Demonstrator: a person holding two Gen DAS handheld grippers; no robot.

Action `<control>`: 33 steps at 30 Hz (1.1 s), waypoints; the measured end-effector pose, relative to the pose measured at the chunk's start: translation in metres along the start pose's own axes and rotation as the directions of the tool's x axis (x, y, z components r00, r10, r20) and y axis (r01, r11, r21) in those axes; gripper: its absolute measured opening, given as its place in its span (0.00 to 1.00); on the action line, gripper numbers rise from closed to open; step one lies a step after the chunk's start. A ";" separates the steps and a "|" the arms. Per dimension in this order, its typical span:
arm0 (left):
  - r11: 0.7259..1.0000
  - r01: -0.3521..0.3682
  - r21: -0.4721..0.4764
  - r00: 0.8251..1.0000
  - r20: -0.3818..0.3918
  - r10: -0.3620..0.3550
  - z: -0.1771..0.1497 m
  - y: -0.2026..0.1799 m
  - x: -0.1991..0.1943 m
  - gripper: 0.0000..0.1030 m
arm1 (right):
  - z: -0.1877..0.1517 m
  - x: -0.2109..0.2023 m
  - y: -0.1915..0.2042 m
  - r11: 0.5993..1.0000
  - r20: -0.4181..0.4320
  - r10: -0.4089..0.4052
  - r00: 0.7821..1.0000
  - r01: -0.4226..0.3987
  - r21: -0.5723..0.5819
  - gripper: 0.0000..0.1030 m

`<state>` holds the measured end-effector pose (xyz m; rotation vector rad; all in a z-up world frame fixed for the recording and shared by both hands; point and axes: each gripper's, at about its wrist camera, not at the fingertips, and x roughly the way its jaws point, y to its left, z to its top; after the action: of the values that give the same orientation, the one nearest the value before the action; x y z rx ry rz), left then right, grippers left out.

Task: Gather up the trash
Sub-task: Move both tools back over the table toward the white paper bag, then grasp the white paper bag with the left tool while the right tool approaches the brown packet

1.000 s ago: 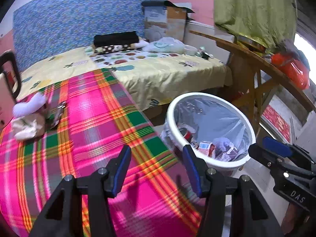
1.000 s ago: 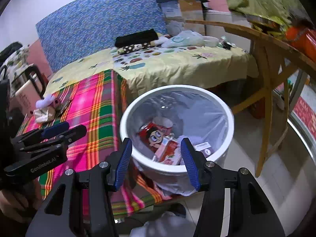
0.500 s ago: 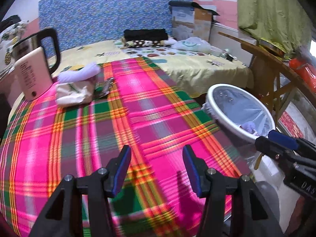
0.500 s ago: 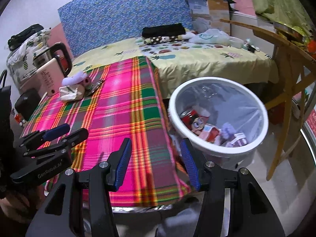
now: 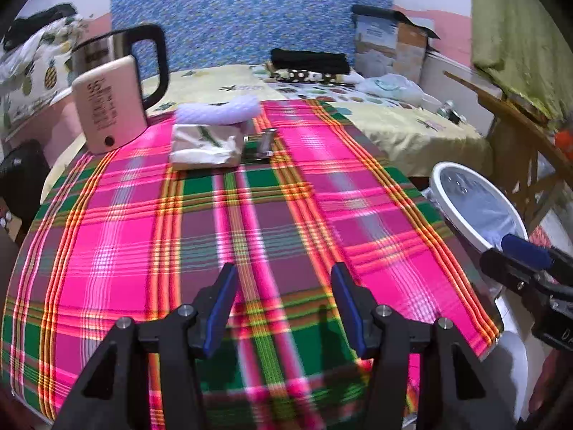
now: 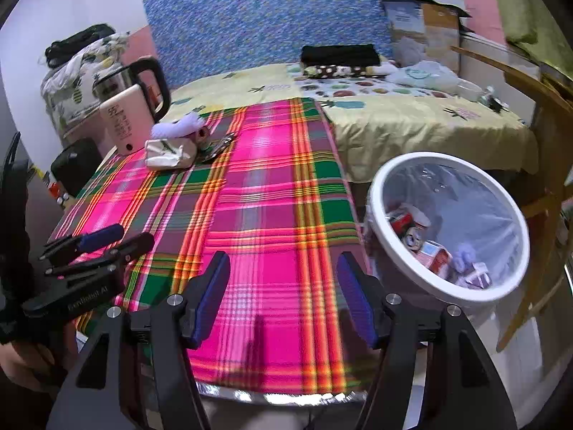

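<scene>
The remaining trash, a crumpled white wrapper (image 5: 204,148) with a pale lilac piece (image 5: 218,111) just behind it, lies at the far end of the table on the pink-and-green plaid cloth (image 5: 250,222), close beside a pink kettle (image 5: 111,102). A small dark metallic item (image 5: 263,143) touches the wrapper's right side; its identity is unclear through blur. The white bin (image 6: 447,225), lined with a clear bag and holding cans and cartons, stands off the table's right edge. The left gripper (image 5: 283,297) and right gripper (image 6: 283,286) hover over the near cloth, jaws spread, holding nothing. A bed with a yellow sheet (image 6: 412,122) and a blue headboard (image 6: 272,14) lies beyond.
</scene>
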<state>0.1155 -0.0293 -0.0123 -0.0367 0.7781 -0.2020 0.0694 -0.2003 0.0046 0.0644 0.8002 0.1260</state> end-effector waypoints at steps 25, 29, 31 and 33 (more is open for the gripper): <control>0.994 0.005 -0.106 1.000 0.012 -0.003 0.100 0.104 0.081 0.54 | 0.057 0.049 0.038 0.992 -0.029 0.067 0.997 -0.069 -0.105 0.62; 0.992 0.046 -0.117 0.999 -0.018 -0.049 0.106 0.107 0.106 0.54 | 0.061 0.062 0.039 0.992 -0.051 0.064 0.997 -0.069 -0.110 0.62; 0.992 0.065 -0.107 0.997 -0.024 -0.068 0.106 0.104 0.112 0.49 | 0.063 0.067 0.039 0.992 -0.058 0.063 0.996 -0.069 -0.108 0.62; 0.991 0.091 -0.095 0.995 -0.034 -0.095 0.104 0.099 0.113 0.23 | 0.065 0.072 0.039 0.992 -0.063 0.063 0.996 -0.069 -0.104 0.62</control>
<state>0.2830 0.0418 -0.0269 -0.1579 0.8248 -0.2552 0.1621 -0.1522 0.0030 -0.0139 0.8501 0.2337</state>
